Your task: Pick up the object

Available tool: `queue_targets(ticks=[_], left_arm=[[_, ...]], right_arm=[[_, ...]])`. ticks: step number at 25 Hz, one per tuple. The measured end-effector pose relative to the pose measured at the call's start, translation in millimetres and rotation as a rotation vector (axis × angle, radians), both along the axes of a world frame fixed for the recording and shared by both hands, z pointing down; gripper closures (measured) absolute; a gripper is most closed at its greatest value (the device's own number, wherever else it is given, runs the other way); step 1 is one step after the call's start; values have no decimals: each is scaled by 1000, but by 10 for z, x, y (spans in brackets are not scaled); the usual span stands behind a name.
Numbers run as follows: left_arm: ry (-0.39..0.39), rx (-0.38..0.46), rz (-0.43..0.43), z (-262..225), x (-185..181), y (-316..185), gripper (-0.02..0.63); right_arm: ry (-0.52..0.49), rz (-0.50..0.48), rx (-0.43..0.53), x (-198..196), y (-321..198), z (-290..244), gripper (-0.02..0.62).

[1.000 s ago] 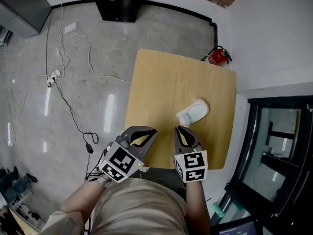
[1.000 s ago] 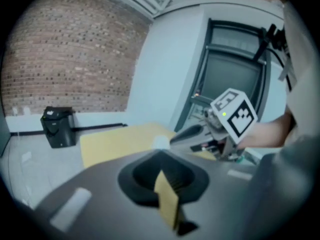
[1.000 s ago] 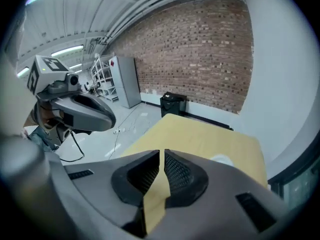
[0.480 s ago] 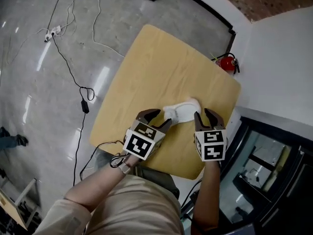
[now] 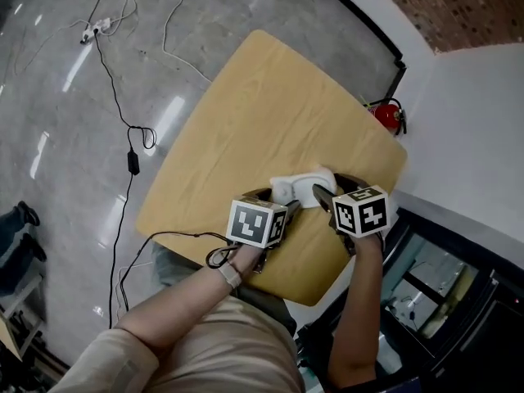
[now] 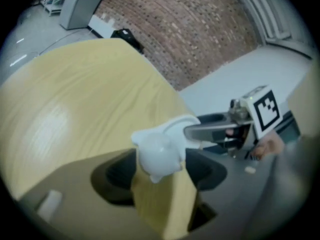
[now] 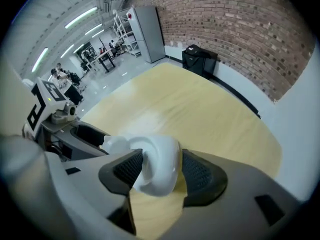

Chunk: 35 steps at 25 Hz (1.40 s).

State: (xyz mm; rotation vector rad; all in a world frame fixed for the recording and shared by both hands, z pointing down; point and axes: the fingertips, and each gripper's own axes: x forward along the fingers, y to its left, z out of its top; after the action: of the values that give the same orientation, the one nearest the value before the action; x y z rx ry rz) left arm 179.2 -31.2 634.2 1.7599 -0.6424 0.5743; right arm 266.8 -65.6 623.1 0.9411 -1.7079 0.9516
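A white, rounded object [image 5: 300,187] lies on the light wooden table [image 5: 246,113] near its near right corner. Both grippers flank it. My left gripper [image 5: 278,201] reaches its left end: in the left gripper view the object's narrow end [image 6: 157,151] sits between the opening jaws of that gripper [image 6: 160,173], with a gap on each side. My right gripper [image 5: 329,189] comes from the right. In the right gripper view the object's thicker end [image 7: 157,166] nearly fills that gripper's [image 7: 162,173] opening jaws, and the ribbed pads [image 7: 131,168] are close to it without pressing.
The table's near edge [image 5: 270,268] runs just under both hands. A red fire extinguisher [image 5: 387,115] stands on the floor past the far right corner. Cables [image 5: 131,137] trail over the grey floor at the left. A white wall [image 5: 467,121] and a dark glass door [image 5: 434,285] are at the right.
Both grippers have moved forward from the table's near edge to either side of the white object. Their jaws, shut a second ago, have spread apart. The head view has swung.
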Motion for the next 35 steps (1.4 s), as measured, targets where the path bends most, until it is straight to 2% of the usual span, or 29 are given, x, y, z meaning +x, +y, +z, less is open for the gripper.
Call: queue_targets(ticks=[5,10,15,19,22,25,28,31,35], left_arm=[[-20,-7,-52,90,12,-5,308],[-22,25,-43,79,7,16,318],[-11,57,-55,65,-24,-31,319],[11,66,-65,56,-45,-27,321],[23,71,-59,67,-49,-13,322],[25,84,-29,65,-110,-37,322],[24,76,15,94,-234,-36,322],[12,61,78,118,-505,-55,322],[-7,29,162,140,-1023,-105,322]], right_arm=[[-112,18,-61,-9,20,61,368],[-155,-34,-86,-109,19,77,365],[-156,-48,-129,-144,10,102,362],[-176,-21,-125,-166,4,111,357],[-150,-12,-118,-176,24,119,355],[-91,-10,-116,-244,50,153,339],[-88,25,-115,-378,72,171,337],[-107,74,-95,-626,96,185,337],[-111,140,-70,-1141,81,183,337]])
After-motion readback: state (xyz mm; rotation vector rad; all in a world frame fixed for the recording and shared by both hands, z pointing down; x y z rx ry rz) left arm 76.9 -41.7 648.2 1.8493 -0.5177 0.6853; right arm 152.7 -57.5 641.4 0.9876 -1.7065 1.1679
